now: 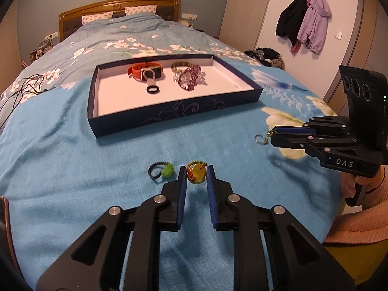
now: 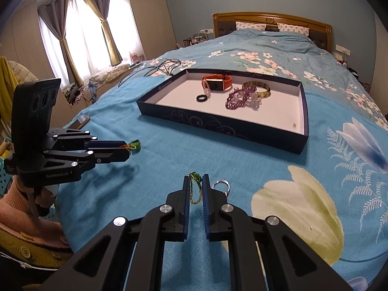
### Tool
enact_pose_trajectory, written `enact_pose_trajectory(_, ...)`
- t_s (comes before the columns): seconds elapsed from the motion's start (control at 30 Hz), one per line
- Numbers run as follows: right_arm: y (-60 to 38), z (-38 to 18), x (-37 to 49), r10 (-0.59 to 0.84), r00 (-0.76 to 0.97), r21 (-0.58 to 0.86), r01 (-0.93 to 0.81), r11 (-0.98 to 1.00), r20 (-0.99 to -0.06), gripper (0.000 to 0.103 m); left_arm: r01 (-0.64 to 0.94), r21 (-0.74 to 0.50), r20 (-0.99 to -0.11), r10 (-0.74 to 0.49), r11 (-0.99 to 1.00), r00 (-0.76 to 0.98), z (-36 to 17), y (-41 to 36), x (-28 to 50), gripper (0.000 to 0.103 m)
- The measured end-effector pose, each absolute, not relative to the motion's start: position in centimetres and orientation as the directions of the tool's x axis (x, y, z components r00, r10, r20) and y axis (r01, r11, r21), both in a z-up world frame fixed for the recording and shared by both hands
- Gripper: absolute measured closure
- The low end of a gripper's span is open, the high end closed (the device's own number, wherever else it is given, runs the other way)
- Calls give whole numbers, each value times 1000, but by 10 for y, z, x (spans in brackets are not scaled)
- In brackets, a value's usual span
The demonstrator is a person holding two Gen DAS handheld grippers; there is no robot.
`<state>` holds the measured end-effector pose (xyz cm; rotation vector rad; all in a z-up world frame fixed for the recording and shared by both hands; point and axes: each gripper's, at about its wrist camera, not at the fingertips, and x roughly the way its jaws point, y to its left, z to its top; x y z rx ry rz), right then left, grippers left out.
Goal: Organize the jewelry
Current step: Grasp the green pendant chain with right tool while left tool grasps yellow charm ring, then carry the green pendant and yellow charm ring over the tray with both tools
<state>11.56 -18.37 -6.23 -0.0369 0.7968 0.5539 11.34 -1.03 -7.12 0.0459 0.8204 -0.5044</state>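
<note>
Left gripper (image 1: 196, 175) pinches a rounded amber pendant (image 1: 196, 171); right gripper (image 2: 196, 179) clamps a beaded green chain (image 2: 195, 186).

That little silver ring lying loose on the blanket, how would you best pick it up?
The silver ring lies nearly flat on the blanket, beside the right gripper. Probably come from above, one finger inside the hoop, one outside, and pinch the band away from its small setting. A side approach would likely just push it across the soft fabric.
</note>
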Motion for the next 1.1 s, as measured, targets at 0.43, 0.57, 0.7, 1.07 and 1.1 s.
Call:
enact_pose_trajectory(0.43, -182, -47, 130, 474, 598, 172, -491, 854, -646, 95, 453, -150, -655, -432, 879, 620, -48, -13, 121, 86)
enact_pose_trajectory(0.57, -182, -45, 136, 479, 603, 176, -491, 853, -638, 95, 452, -144, -643, -431, 880, 633, -42, -15, 126, 86)
enact_pose_trajectory(0.7, -184, -42, 141, 482, 606, 178, -491, 853, -633, 95, 450, -140, -637, -429, 882, 641, -39, -15, 131, 86)
enact_pose_trajectory(1.07, -185, -34, 158, 475, 624, 159, -493, 855, -621, 95, 451, -136, -631, -428, 882, 647, -36, -18, 143, 86)
enact_pose_trajectory(1.1, -185, -34, 159, 475, 625, 158, -494, 855, -620, 95, 450, -136, -631, -428, 882, 647, -35, -18, 144, 86)
